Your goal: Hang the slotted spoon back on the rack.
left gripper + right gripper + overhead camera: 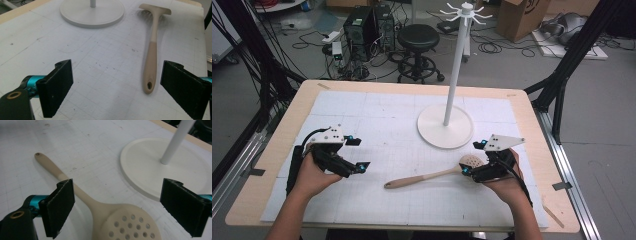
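On the worktop (277, 165), near and right of the white stand (445, 126), the slotted spoon (432, 176) lies untouched, so pickup is just starting: the right gripper (468, 169), jaws spread over its bowl, must lower and pinch, the left gripper (357, 154) waits spread; no writing is legible.

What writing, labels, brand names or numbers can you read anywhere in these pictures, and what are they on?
Cardboard box on the floor beyond the table: a dark printed mark, too blurred to read.
Slotted spoon: no text on it.
White stand base: no text on it.
Gridded mat: printed lines, with no legible numbers or words.
No legible text anywhere.
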### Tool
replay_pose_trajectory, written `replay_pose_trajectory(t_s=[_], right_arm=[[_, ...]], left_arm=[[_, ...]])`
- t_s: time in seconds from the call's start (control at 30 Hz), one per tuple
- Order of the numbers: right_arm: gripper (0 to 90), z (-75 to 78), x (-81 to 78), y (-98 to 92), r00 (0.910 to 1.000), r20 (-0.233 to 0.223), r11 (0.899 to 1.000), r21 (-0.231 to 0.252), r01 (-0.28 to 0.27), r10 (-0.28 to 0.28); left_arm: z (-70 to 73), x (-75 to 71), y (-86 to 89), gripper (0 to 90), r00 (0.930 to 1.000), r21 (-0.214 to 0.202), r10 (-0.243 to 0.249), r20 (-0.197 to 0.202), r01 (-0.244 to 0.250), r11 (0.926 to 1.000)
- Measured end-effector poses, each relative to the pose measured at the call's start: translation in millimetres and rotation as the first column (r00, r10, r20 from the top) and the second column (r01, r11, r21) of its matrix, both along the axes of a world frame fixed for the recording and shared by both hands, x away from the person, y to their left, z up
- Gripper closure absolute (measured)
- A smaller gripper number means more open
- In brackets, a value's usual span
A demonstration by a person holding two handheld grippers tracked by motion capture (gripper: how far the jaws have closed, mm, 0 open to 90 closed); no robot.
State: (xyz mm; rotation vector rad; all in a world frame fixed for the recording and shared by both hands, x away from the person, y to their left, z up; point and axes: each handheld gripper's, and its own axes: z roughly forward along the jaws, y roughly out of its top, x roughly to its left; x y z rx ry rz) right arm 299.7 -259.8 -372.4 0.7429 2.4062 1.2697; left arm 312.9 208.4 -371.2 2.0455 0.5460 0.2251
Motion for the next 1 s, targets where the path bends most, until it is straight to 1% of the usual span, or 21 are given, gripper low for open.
replay_pose_trajectory(t_s=[0.03, 0.1, 0.13, 0.2, 0.27, 0.3, 0.33, 0.4, 0.43, 0.53, 0.6, 0.63, 0.67, 0.7, 0.73, 0.77, 0.8, 0.83, 0.93, 0.97, 1.0], right_arm=[[11.5, 0.0, 0.0, 0.0, 1.0, 0.0, 1.0, 0.0, 0.0, 0.0], [11.5, 2.2, 1.2, 8.1, 0.9997, -0.006, 1.0, -0.019, -0.024, 0.024], [11.5, 2.4, 2.0, 10.5, 0.9995, -0.007, 0.999, -0.02, -0.03, 0.03], [11.5, 1.8, 5.4, 16.9, 0.999, -0.022, 0.999, -0.026, -0.04, 0.039], [11.5, 0.5, 10.4, 25.6, 0.998, -0.044, 0.997, -0.056, -0.046, 0.044], [11.5, 0.4, 12.5, 29.6, 0.9973, -0.044, 0.996, -0.061, -0.061, 0.059], [11.5, 0.8, 14.2, 33.8, 0.9962, -0.055, 0.995, -0.065, -0.071, 0.067], [11.5, 1.5, 17.2, 42.8, 0.9941, -0.061, 0.991, -0.09, -0.095, 0.09], [11.5, 1.9, 17.6, 47.4, 0.9926, -0.074, 0.99, -0.095, -0.103, 0.096], [11.7, 2.5, 19.9, 59.9, 0.9869, -0.089, 0.981, -0.126, -0.145, 0.134], [12.4, 1.9, 21.2, 68.1, 0.9835, -0.09, 0.974, -0.154, -0.169, 0.157], [14.4, 1.7, 20.9, 72.6, 0.9817, -0.093, 0.97, -0.163, -0.179, 0.166], [14.4, 1.2, 21.0, 76.6, 0.979, -0.095, 0.966, -0.171, -0.194, 0.18], [14.5, -0.6, 20.9, 85.0, 0.9744, -0.103, 0.959, -0.184, -0.216, 0.199], [14.5, -0.6, 20.9, 85.0, 0.9744, -0.103, 0.959, -0.184, -0.216, 0.199], [14.6, -1.4, 20.8, 88.0, 0.9722, -0.11, 0.956, -0.189, -0.225, 0.207], [15.0, -4.5, 21.1, 94.9, 0.9667, -0.125, 0.948, -0.205, -0.245, 0.223], [15.0, -4.5, 21.1, 94.9, 0.9667, -0.125, 0.948, -0.205, -0.245, 0.223], [16.4, -11.2, 21.6, 104.4, 0.958, -0.154, 0.925, -0.26, -0.275, 0.242], [17.9, -13.0, 21.4, 106.9, 0.9532, -0.166, 0.913, -0.284, -0.291, 0.253], [20.3, -15.2, 21.1, 109.6, 0.9495, -0.173, 0.904, -0.301, -0.304, 0.261]], left_arm=[[0.0, 0.0, 0.0, 11.8, 1.0, 0.0, 0.0, 0.0, 0.0, 1.0], [0.2, -0.4, -0.7, 11.8, 1.0, -0.001, -0.007, 0.0, 0.007, 1.0], [0.0, -0.5, -1.1, 11.8, 1.0, 0.003, -0.007, 0.001, 0.007, 1.0], [-0.6, -0.1, -2.4, 11.8, 1.0, 0.003, -0.007, 0.0, 0.007, 1.0], [-0.7, 0.8, -3.1, 11.8, 1.0, 0.011, -0.005, 0.003, 0.005, 0.9999], [-0.4, 1.1, -3.3, 11.7, 1.0, 0.012, -0.007, 0.003, 0.007, 0.9999], [0.3, 1.3, -3.4, 11.8, 1.0, 0.012, -0.007, 0.006, 0.007, 0.9999], [1.9, 0.8, -3.3, 11.7, 0.9999, 0.01, -0.007, 0.009, 0.007, 0.9999], [2.2, 0.7, -3.4, 11.8, 0.9999, 0.01, -0.01, 0.01, 0.01, 0.9999], [2.4, 0.6, -4.4, 11.8, 0.9999, 0.011, -0.007, 0.011, 0.006, 0.9999], [2.5, 0.7, -4.9, 11.8, 0.9999, 0.01, -0.004, 0.011, 0.004, 0.9999], [2.7, 0.8, -4.9, 11.8, 0.9999, 0.01, -0.005, 0.011, 0.005, 0.9999], [3.1, 0.9, -4.8, 11.8, 0.9999, 0.01, -0.004, 0.012, 0.004, 0.9999], [3.5, 0.9, -4.9, 11.8, 0.9999, 0.007, -0.001, 0.014, 0.001, 1.0], [3.7, 1.0, -4.7, 11.8, 0.9999, 0.007, -0.003, 0.015, 0.003, 1.0], [3.9, 0.9, -4.6, 11.8, 0.9999, 0.005, -0.003, 0.015, 0.003, 1.0], [4.1, 0.8, -4.5, 11.8, 0.9999, 0.006, -0.004, 0.016, 0.004, 1.0], [4.0, 0.6, -4.5, 11.8, 0.9999, 0.007, -0.003, 0.016, 0.003, 1.0], [4.3, 0.5, -4.2, 11.8, 0.9999, 0.007, -0.002, 0.017, 0.002, 1.0], [4.4, 0.6, -4.0, 11.8, 0.9998, 0.007, 0.0, 0.019, 0.0, 1.0], [4.4, 0.6, -3.9, 11.8, 0.9998, 0.005, 0.0, 0.019, 0.0, 1.0]])
